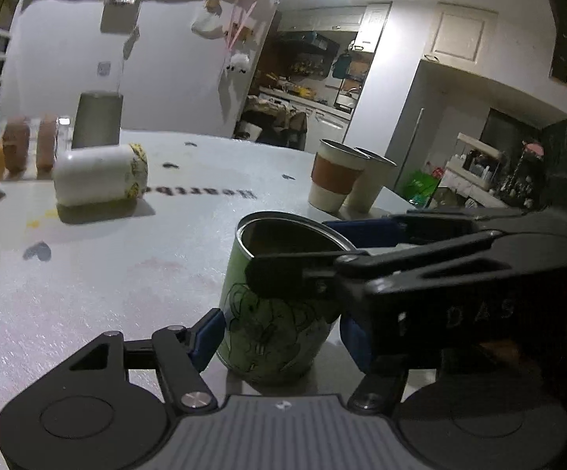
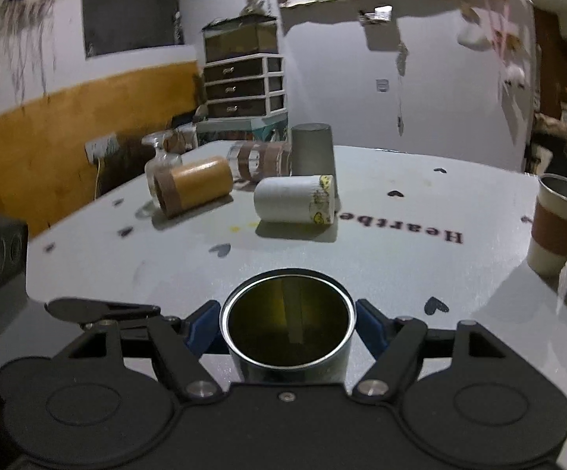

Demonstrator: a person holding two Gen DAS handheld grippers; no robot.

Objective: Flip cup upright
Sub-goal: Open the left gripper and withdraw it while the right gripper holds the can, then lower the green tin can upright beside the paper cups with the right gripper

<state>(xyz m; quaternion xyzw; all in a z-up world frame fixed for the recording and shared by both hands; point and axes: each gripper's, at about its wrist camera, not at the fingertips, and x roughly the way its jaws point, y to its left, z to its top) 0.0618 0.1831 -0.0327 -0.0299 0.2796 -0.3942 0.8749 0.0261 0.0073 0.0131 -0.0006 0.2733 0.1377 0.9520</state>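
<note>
A green cup (image 1: 273, 313) with black line drawings stands upright on the white table (image 1: 107, 274), mouth up. My left gripper (image 1: 279, 337) has its blue pads on both sides of the cup's lower body. My right gripper (image 2: 287, 327) also has its blue pads against the same cup (image 2: 287, 325) near the rim, and I look down into its dark inside. The right gripper's black body crosses the left wrist view (image 1: 440, 274) from the right, over the cup.
A white cup (image 2: 295, 199) lies on its side mid-table, an orange-brown cup (image 2: 193, 190) and a clear banded glass (image 2: 259, 160) lie beyond it. A grey cup (image 2: 312, 152) stands inverted. Two paper cups (image 1: 342, 180) stand upright at the right edge.
</note>
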